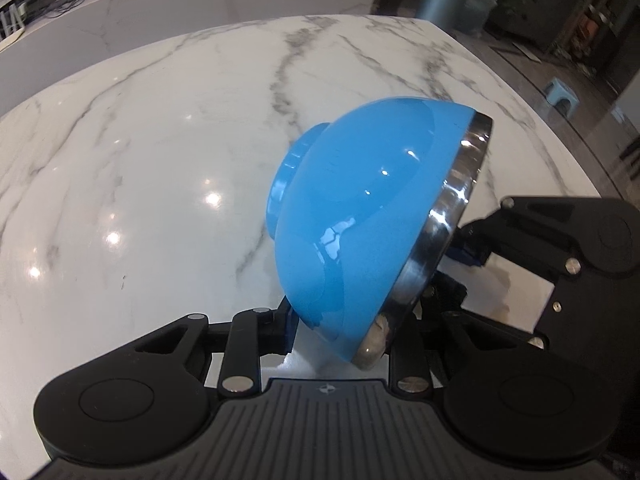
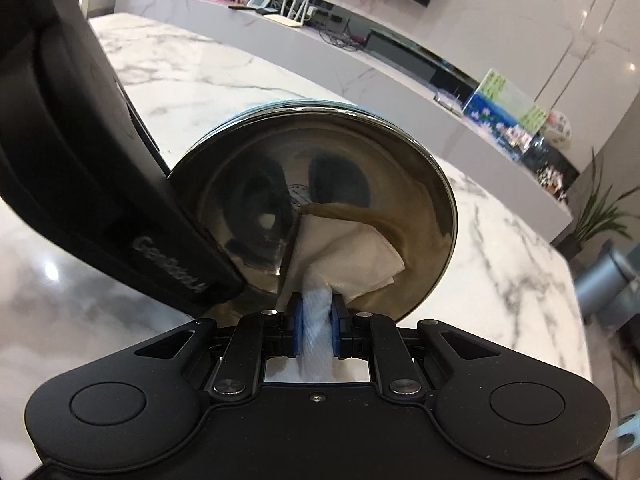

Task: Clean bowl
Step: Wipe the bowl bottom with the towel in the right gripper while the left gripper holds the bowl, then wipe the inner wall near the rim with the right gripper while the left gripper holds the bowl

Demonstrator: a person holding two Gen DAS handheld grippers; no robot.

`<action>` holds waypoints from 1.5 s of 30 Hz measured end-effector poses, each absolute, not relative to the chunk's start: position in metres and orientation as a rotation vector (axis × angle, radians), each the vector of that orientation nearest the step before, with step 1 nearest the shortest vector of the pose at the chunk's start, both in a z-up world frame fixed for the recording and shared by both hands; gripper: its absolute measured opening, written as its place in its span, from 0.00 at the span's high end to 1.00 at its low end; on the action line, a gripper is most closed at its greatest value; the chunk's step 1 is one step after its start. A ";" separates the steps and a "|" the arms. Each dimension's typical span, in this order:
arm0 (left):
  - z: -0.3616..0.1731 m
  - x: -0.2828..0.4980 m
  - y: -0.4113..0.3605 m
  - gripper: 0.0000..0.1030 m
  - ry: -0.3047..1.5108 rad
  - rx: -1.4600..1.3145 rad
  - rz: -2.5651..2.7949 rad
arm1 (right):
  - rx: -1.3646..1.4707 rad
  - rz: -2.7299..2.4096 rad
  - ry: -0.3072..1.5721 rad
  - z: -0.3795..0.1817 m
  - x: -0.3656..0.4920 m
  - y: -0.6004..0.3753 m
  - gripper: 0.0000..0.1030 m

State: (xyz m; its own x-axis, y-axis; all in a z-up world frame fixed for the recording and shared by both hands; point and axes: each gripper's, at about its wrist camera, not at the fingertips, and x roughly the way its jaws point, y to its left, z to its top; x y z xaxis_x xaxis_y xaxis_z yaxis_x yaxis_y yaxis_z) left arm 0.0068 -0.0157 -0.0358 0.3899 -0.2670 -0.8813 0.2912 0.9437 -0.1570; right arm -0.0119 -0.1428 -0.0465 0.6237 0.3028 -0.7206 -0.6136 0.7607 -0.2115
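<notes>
Probably home living area: marble table (image 1: 160, 128), router (image 2: 294, 8) on low console, potted plants (image 2: 600, 216).

The left tongs (image 1: 340, 320) clamp the lower edge of a glossy blue bowl with a polished steel rim (image 1: 360, 216), held on its side above the white, grey-veined marble table (image 1: 160, 140). The bowl's foot points left. The black right tongs (image 1: 472, 256) sit just beside the rim.

Bright, even indoor light. Ceiling lamps glare as white spots on the glossy marble table (image 1: 160, 152). Fisheye bending curves the edges; the far right background blurs softly.
</notes>
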 end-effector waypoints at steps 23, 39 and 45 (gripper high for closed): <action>-0.042 0.012 -0.010 0.80 1.073 -0.096 -0.293 | -0.184 0.595 0.847 -0.041 0.008 -0.166 0.89; -0.038 0.010 -0.011 0.79 1.130 -0.030 -0.375 | -0.574 0.521 0.669 -0.050 -0.037 -0.149 0.89; -0.037 0.008 -0.009 0.73 1.092 -0.053 -0.320 | -0.428 0.541 0.743 -0.046 -0.021 -0.156 0.89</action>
